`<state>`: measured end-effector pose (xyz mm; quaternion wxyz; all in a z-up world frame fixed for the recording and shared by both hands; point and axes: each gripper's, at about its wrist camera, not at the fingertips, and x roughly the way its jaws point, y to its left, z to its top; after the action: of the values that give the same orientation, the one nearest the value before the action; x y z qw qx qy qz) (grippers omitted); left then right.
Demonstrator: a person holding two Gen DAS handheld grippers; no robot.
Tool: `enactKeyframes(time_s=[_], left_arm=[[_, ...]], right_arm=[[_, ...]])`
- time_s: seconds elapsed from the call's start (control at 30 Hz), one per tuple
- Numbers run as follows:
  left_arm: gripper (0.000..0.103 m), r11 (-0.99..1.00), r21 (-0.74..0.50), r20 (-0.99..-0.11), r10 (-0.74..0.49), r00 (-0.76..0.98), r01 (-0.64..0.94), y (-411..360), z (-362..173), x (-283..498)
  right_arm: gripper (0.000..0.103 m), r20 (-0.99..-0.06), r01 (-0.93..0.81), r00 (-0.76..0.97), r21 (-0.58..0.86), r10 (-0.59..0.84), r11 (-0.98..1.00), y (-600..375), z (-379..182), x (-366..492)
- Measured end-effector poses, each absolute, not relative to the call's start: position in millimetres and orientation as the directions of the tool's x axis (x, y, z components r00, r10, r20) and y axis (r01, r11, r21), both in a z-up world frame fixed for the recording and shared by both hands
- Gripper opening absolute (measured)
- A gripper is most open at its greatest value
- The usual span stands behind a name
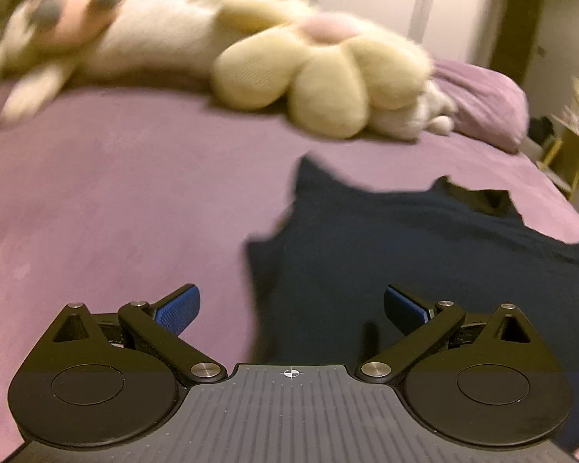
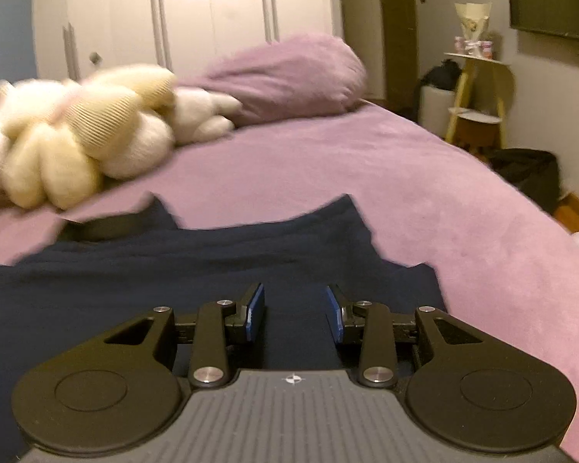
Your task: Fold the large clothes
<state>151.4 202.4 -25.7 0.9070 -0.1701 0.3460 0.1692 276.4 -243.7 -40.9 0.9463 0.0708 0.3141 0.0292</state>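
A dark navy garment point(image 1: 405, 254) lies spread on the purple bed cover point(image 1: 115, 200). My left gripper point(image 1: 291, 303) is wide open above the garment's left edge, holding nothing. In the right wrist view the same garment point(image 2: 173, 270) fills the lower middle, with its right edge against the cover. My right gripper point(image 2: 295, 308) is partly open over the garment's right part, with nothing between its blue pads point(image 2: 255, 310).
Cream plush toys point(image 1: 320, 73) lie at the head of the bed, also in the right wrist view point(image 2: 77, 135). A purple pillow point(image 2: 289, 77) sits behind them. White wardrobe doors point(image 2: 212, 11) stand behind. A yellow side table point(image 2: 478, 100) and a dark bag point(image 2: 529, 177) stand right of the bed.
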Motion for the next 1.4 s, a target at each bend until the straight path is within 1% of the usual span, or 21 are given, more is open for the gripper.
enactKeyframes(time_s=[0.07, 0.1, 0.13, 0.23, 0.3, 0.37, 0.4, 0.43, 0.47, 0.5, 0.53, 0.57, 0.73, 0.8, 0.83, 0.9, 1.0, 1.07, 1.13, 1.23, 1.4], left_arm=[[0.102, 0.849, -0.299, -0.725, 0.094, 0.682, -0.435, 221.1, -37.3, 139.0], [0.097, 0.826, -0.348, -0.734, 0.054, 0.677, -0.443, 227.5, -42.9, 135.5], [0.093, 0.805, -0.393, -0.736, 0.015, 0.677, -0.445, 232.4, -47.7, 134.3], [0.091, 0.710, -0.538, -0.717, -0.102, 0.690, -0.454, 246.0, -65.3, 135.7], [0.089, 0.655, -0.597, -0.700, -0.144, 0.700, -0.463, 251.7, -74.0, 138.0], [0.086, 0.644, -0.621, -0.685, -0.171, 0.708, -0.446, 253.6, -77.8, 141.3], [0.082, 0.642, -0.631, -0.677, -0.182, 0.713, -0.436, 254.2, -79.4, 143.1], [0.074, 0.632, -0.645, -0.671, -0.198, 0.715, -0.430, 254.9, -81.3, 144.3], [0.069, 0.615, -0.667, -0.659, -0.223, 0.718, -0.421, 255.5, -83.2, 146.4], [0.061, 0.590, -0.695, -0.643, -0.254, 0.722, -0.411, 256.4, -86.3, 148.7], [0.058, 0.564, -0.719, -0.630, -0.282, 0.724, -0.405, 257.6, -89.8, 152.0], [0.058, 0.551, -0.726, -0.629, -0.289, 0.722, -0.411, 257.7, -92.9, 155.7], [0.040, 0.579, -0.720, -0.618, -0.285, 0.733, -0.382, 253.1, -81.1, 153.1], [0.037, 0.593, -0.721, -0.604, -0.284, 0.745, -0.359, 250.8, -71.0, 150.6], [0.036, 0.590, -0.728, -0.594, -0.286, 0.752, -0.350, 250.5, -67.2, 151.0], [0.035, 0.576, -0.743, -0.578, -0.293, 0.762, -0.341, 251.4, -61.4, 151.0], [0.035, 0.569, -0.748, -0.573, -0.294, 0.765, -0.342, 249.6, -54.1, 152.2], [0.034, 0.559, -0.756, -0.568, -0.298, 0.767, -0.342, 247.8, -48.4, 153.9], [0.034, 0.551, -0.767, -0.552, -0.304, 0.776, -0.329, 245.3, -40.2, 154.4], [0.034, 0.576, -0.761, -0.538, -0.307, 0.785, -0.297, 237.3, -20.8, 159.1], [0.034, 0.627, -0.725, -0.555, -0.290, 0.780, -0.283, 221.1, 1.1, 170.4]], right_arm=[[0.034, -0.570, -0.065, 0.804, 0.201, 0.171, 0.977, -232.6, -33.8, 251.3], [0.034, -0.564, -0.094, 0.801, 0.209, 0.198, 0.973, -224.2, -31.6, 240.4], [0.034, -0.563, -0.118, 0.796, 0.216, 0.222, 0.969, -215.1, -30.6, 231.4], [0.034, -0.572, -0.163, 0.769, 0.254, 0.284, 0.953, -188.3, -28.4, 214.6], [0.034, -0.588, -0.179, 0.746, 0.278, 0.314, 0.944, -172.2, -27.9, 209.5], [0.034, -0.617, -0.193, 0.717, 0.272, 0.325, 0.943, -157.1, -29.8, 207.1], [0.035, -0.631, -0.199, 0.708, 0.254, 0.318, 0.947, -149.8, -30.6, 206.8], [0.035, -0.642, -0.209, 0.701, 0.231, 0.310, 0.950, -144.0, -32.5, 204.5], [0.035, -0.651, -0.212, 0.699, 0.206, 0.296, 0.955, -138.7, -34.1, 202.8], [0.035, -0.660, -0.215, 0.696, 0.186, 0.284, 0.959, -134.7, -35.8, 201.6], [0.035, -0.667, -0.216, 0.693, 0.171, 0.275, 0.961, -131.2, -36.9, 199.8], [0.035, -0.671, -0.214, 0.692, 0.162, 0.267, 0.963, -129.6, -37.4, 199.0], [0.035, -0.691, -0.207, 0.686, 0.115, 0.228, 0.972, -120.9, -38.2, 199.0], [0.034, -0.695, -0.212, 0.685, 0.096, 0.218, 0.973, -118.9, -36.9, 197.0], [0.033, -0.697, -0.212, 0.685, 0.092, 0.215, 0.973, -118.7, -35.4, 196.8], [0.026, -0.699, -0.203, 0.682, 0.105, 0.217, 0.974, -120.0, -29.7, 196.5], [0.024, -0.679, -0.194, 0.693, 0.149, 0.243, 0.970, -123.1, -19.9, 192.5], [0.024, -0.675, -0.200, 0.694, 0.153, 0.250, 0.968, -121.7, -20.9, 189.9], [0.024, -0.710, -0.190, 0.655, 0.177, 0.258, 0.966, -121.0, -32.8, 193.1], [0.024, -0.714, -0.186, 0.645, 0.199, 0.272, 0.962, -123.8, -46.3, 197.5], [0.024, -0.723, -0.196, 0.640, 0.174, 0.260, 0.965, -119.2, -37.8, 197.2]])
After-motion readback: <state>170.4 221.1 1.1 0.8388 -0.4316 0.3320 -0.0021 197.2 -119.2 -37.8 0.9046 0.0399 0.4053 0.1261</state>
